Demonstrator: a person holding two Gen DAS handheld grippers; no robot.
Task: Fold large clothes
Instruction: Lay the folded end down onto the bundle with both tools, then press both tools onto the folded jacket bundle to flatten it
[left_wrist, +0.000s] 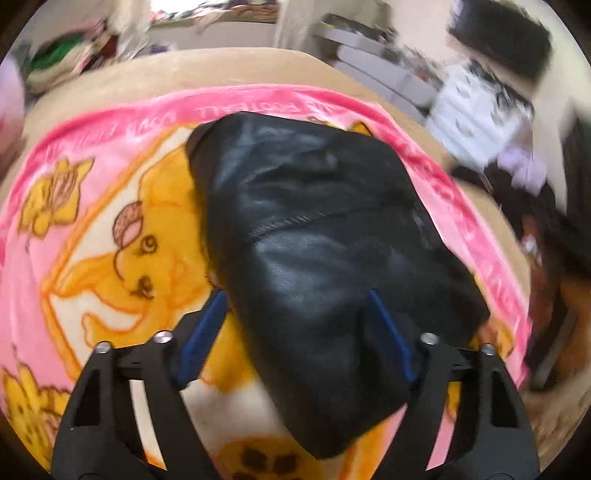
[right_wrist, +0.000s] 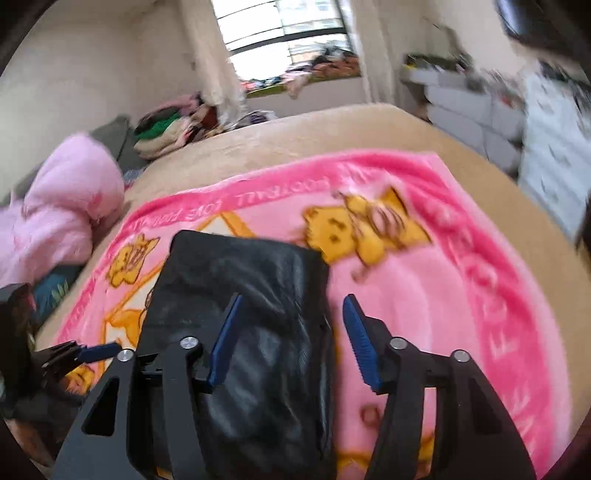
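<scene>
A black leather-like garment (left_wrist: 314, 229) lies folded into a compact block on a pink cartoon blanket (left_wrist: 92, 221). It also shows in the right wrist view (right_wrist: 243, 295) on the same blanket (right_wrist: 443, 295). My left gripper (left_wrist: 295, 299) is open, with its blue fingers above the garment's near end, one on each side. My right gripper (right_wrist: 291, 302) is open above the garment's right edge and holds nothing. The left gripper's blue fingertip (right_wrist: 99, 350) shows at the left of the right wrist view.
The blanket covers a beige bed (right_wrist: 332, 125). A fluffy pink item (right_wrist: 62, 206) lies at the bed's left. A pile of clothes (right_wrist: 173, 125) sits at the far left corner. White drawers (right_wrist: 469, 114) and a person (left_wrist: 480, 110) stand to the right.
</scene>
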